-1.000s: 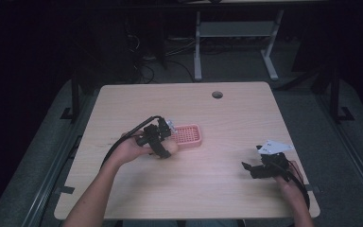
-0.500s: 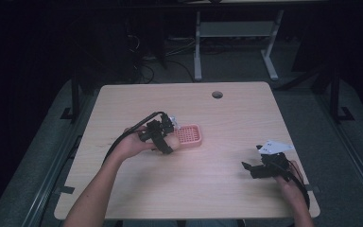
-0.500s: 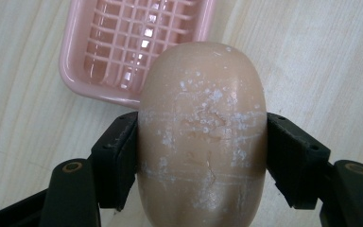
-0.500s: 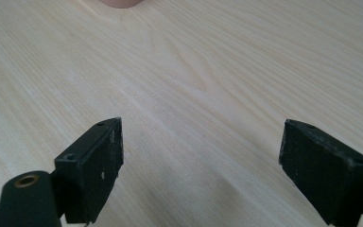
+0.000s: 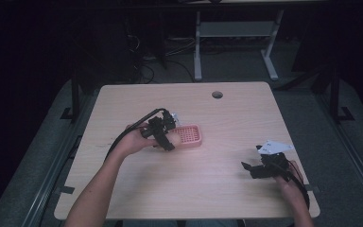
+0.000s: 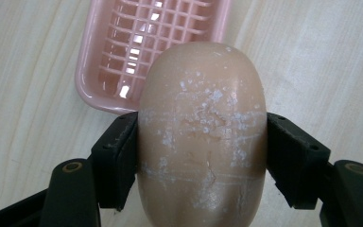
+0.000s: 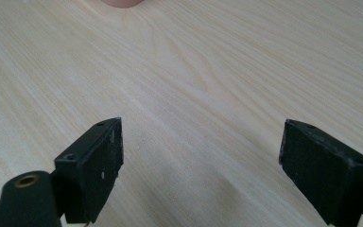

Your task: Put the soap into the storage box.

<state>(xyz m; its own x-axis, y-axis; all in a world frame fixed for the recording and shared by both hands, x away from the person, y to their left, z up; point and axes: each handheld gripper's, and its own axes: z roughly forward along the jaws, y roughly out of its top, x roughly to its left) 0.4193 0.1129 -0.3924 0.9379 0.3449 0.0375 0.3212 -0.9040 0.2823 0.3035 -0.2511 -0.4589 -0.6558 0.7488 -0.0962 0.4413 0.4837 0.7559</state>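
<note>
Soap first: I have the smooth, oval, tan bar of soap (image 6: 202, 137), flecked with white residue, clamped between the two black jaws of my left gripper (image 6: 202, 156), one jaw pressed on each long side. From that gripper's camera, the pink plastic soap dish with a grid floor (image 6: 137, 42) lies on the table beyond the bar, toward eleven o'clock, and the bar's far end overlaps the dish's near rim in the picture; I cannot tell whether the two touch. In the high view my left gripper (image 5: 163, 135) sits near the middle of the pale wooden table (image 5: 217, 189), with the dish (image 5: 190, 135) just beside it at three o'clock. My right gripper (image 5: 255, 169) is well apart, toward four o'clock from the dish, near the table's right edge. Its own camera shows the jaws spread wide over bare wood, holding nothing (image 7: 201, 156).
</note>
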